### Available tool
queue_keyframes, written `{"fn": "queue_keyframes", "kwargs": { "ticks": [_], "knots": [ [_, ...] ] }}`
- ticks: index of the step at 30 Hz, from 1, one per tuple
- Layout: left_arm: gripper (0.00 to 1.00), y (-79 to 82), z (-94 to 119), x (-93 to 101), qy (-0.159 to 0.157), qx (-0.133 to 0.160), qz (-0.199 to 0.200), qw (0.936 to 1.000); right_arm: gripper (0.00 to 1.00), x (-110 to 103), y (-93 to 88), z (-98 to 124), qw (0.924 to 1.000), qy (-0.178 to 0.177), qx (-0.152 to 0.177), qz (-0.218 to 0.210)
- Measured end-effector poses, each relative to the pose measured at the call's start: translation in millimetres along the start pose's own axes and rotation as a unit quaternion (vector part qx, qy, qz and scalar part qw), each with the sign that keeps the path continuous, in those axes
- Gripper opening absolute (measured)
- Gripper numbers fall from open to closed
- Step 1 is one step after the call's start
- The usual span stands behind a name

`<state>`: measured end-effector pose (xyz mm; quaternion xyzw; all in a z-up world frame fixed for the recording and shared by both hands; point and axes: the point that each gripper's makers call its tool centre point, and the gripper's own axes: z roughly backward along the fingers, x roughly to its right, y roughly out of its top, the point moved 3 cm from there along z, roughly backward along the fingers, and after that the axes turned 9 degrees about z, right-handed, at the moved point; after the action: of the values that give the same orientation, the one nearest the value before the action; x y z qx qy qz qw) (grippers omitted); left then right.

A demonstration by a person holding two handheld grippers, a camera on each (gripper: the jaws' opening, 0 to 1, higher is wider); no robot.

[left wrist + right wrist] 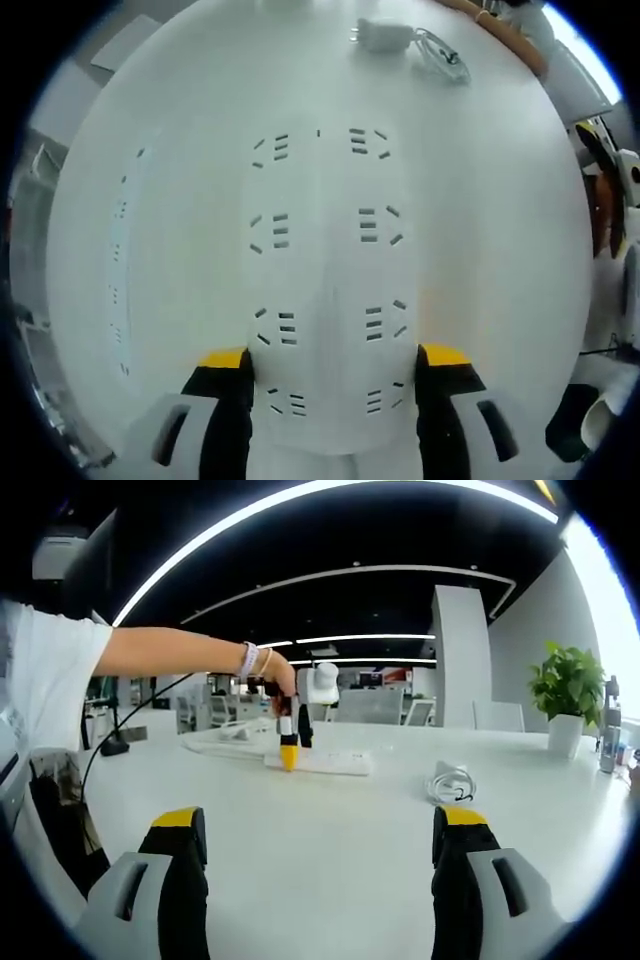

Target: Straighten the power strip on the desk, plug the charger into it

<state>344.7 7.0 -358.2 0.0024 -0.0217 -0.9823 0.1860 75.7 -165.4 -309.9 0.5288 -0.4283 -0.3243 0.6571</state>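
My left hand-held gripper [333, 375] straddles the near end of the white power strip [325, 270], its yellow-tipped jaws one on each long side and close against the edges; I cannot tell whether they actually press it. The strip lies flat on the white surface [500, 250], running straight away from me with its rows of sockets facing up. Beyond its far end, near the far edge of the surface, lies the white charger [385, 36] with its coiled cable [442, 55] just beside it.

My right hand-held gripper [318, 855] hovers above the surface [330, 820] with its jaws wide apart and nothing between them. From this side the strip [325, 763] sits well ahead, with my left hand-held gripper [290, 742] standing on it under my hand [280, 675]. The charger [450, 780] rests to the right of the strip, apart from it. A potted plant [568, 695] stands at the far right edge.
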Motion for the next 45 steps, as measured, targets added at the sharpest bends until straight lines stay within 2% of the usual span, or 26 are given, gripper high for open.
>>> {"fn": "queue_keyframes", "kwargs": {
  "ticks": [15,31,45],
  "knots": [
    [0.67,-6.5,0,2.3,0.003,-0.014,-0.034,0.9993,0.93,-1,-1.2,0,1.0,-0.001,-0.002,-0.001],
    [0.67,-5.1,2,-12.5,0.006,-0.03,-0.064,0.9975,0.93,-2,-1.6,-1,1.0,0.001,-0.003,-0.001],
    [0.67,-5.4,2,-13.8,0.012,-0.04,-0.077,0.9962,0.93,-3,-4.7,-1,0.9999,0.003,-0.01,-0.002]
  ]
}}
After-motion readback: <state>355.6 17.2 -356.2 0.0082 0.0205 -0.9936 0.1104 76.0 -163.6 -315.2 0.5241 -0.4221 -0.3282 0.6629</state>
